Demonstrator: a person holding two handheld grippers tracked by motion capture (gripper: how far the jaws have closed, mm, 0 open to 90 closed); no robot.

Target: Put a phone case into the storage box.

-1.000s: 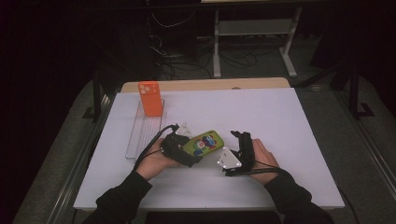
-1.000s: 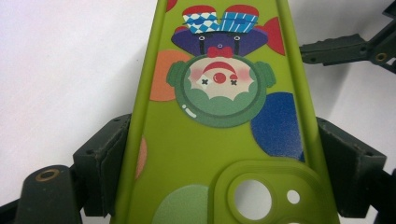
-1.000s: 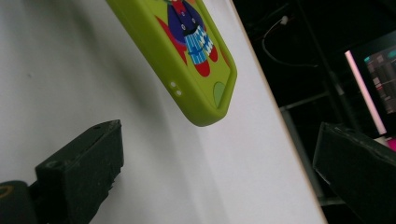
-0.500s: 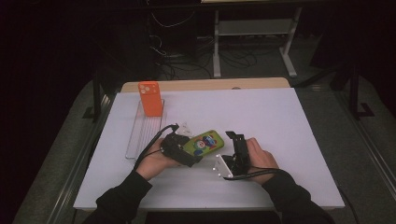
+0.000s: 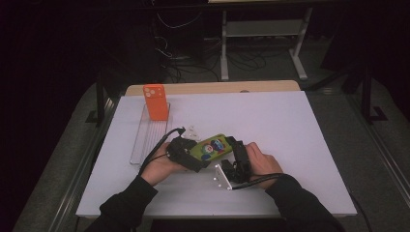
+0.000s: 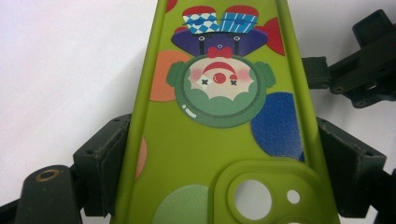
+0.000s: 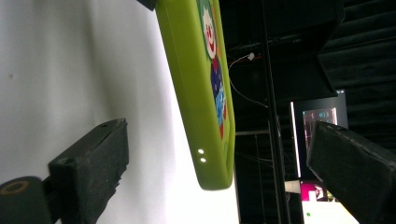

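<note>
Left gripper [image 5: 189, 155] is clamped on the green phone case [image 5: 209, 147] by its long edges, both pads pressing the sides at the camera-cutout end; case is held just above the white table [image 5: 290, 145], near-centre, clown print up. Right gripper [image 5: 237, 153] sits at the case's right end, jaws wide apart with that end between them, not touching. Orange phone case [image 5: 155, 102] stands upright in the clear rack [image 5: 145, 140], far left.
</note>
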